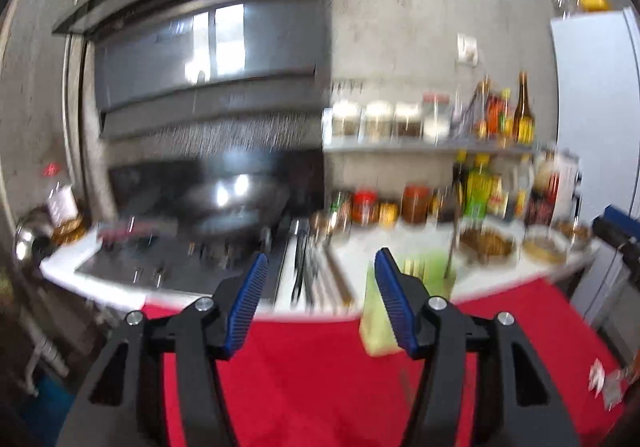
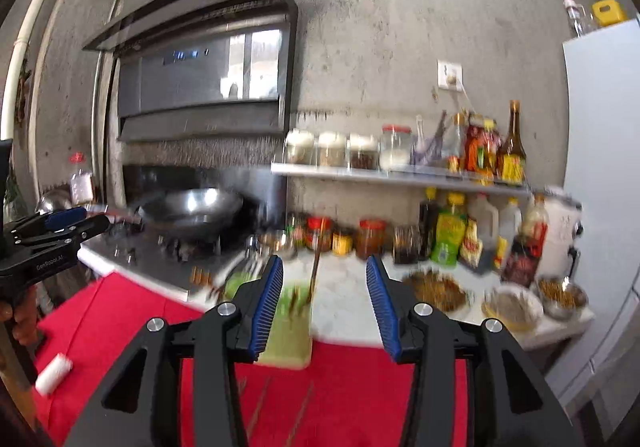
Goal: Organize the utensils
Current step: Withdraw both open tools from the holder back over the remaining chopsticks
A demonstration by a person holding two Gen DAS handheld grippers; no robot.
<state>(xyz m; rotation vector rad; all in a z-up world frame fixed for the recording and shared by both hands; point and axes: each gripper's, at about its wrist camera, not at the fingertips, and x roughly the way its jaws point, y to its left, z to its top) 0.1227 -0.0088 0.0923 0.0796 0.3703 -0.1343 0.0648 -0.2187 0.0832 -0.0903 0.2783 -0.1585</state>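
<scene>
Both grippers are spread wide, holding nothing: the left gripper (image 1: 320,271) and right gripper (image 2: 324,273) hover over the red cloth (image 2: 120,311). The green holder (image 2: 288,331) stands at the cloth's far edge with utensils (image 2: 314,275) in it, too blurry to identify. Behind it sit bowls (image 2: 436,291), sauce bottles (image 2: 448,235) and a wok (image 2: 192,211) far left.

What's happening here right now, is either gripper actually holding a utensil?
No. Both are open and empty. The left gripper and right gripper hover above the red cloth, facing the kitchen counter. A green utensil holder stands at the counter's near edge with what look like chopsticks in it. More thin sticks, probably chopsticks, lie on the cloth below the right gripper. The views are motion-blurred, so finer detail is unclear. Nothing is gripped yet.
</scene>
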